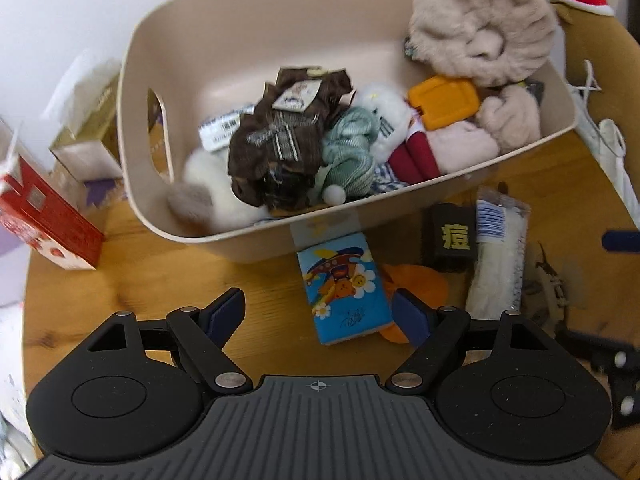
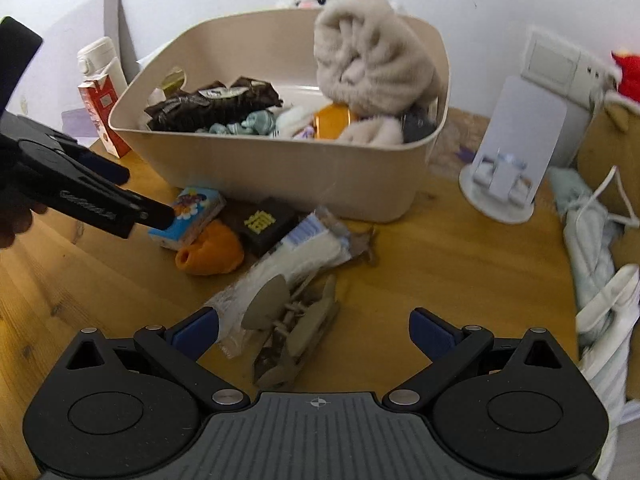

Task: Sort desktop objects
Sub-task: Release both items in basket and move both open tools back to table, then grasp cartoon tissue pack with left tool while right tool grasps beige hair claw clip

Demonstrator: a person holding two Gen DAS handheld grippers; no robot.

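Left tongs (image 1: 320, 312) gape apart, blue tissue pack (image 1: 346, 288) between them; right tongs (image 2: 314, 330) apart too.

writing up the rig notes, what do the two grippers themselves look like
Both match: the left gripper and right gripper have matte black bodies with two round discs, a grey ribbed centre plate bearing a small crosshair mark, black linkage arms with silver pivot pins, and dark blue finger pads. No cables or sleeves show.
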